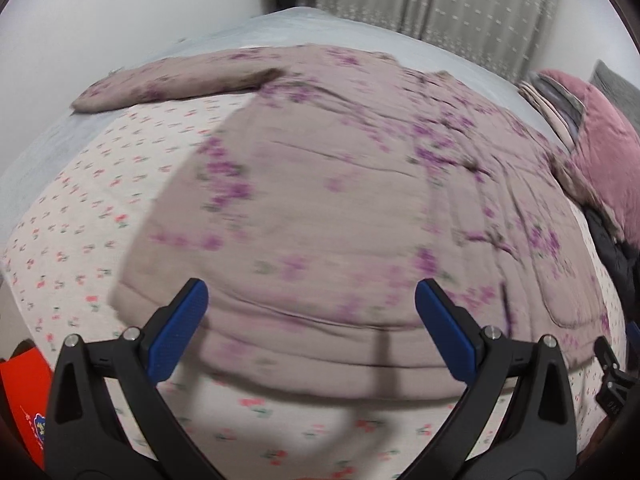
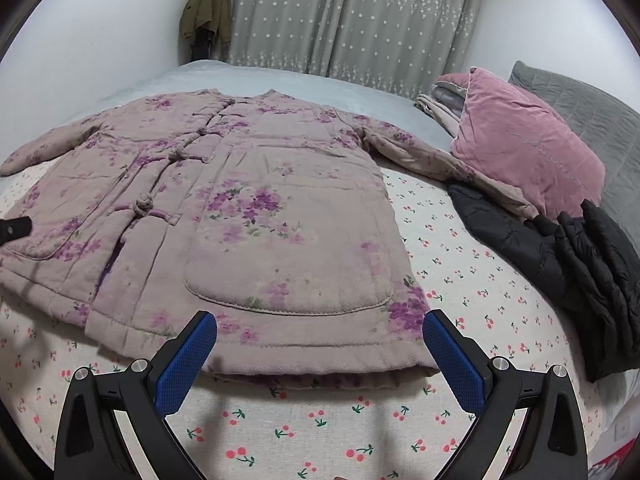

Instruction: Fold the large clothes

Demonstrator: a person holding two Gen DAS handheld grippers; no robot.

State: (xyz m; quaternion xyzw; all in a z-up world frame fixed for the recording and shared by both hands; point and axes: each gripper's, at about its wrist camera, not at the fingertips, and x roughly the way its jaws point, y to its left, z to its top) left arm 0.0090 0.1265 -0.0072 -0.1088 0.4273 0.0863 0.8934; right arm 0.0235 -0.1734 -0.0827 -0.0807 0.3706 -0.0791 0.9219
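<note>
A padded mauve coat with purple flowers (image 2: 248,208) lies flat, front up, on the cherry-print bed sheet (image 2: 320,428), hem toward me, sleeves spread out. It also shows, blurred, in the left wrist view (image 1: 340,184). My left gripper (image 1: 312,296) is open and empty above the coat's left hem. My right gripper (image 2: 320,330) is open and empty over the coat's right hem corner, just below the patch pocket (image 2: 288,280). The coat's right sleeve end runs under a pink pillow (image 2: 524,148).
A black jacket (image 2: 560,256) lies at the right on the bed. A grey pillow (image 2: 592,120) and folded cloths (image 2: 440,100) sit behind the pink one. Grey curtains (image 2: 352,16) and a hanging olive coat (image 2: 208,12) stand at the back. A red box (image 1: 28,396) is low left.
</note>
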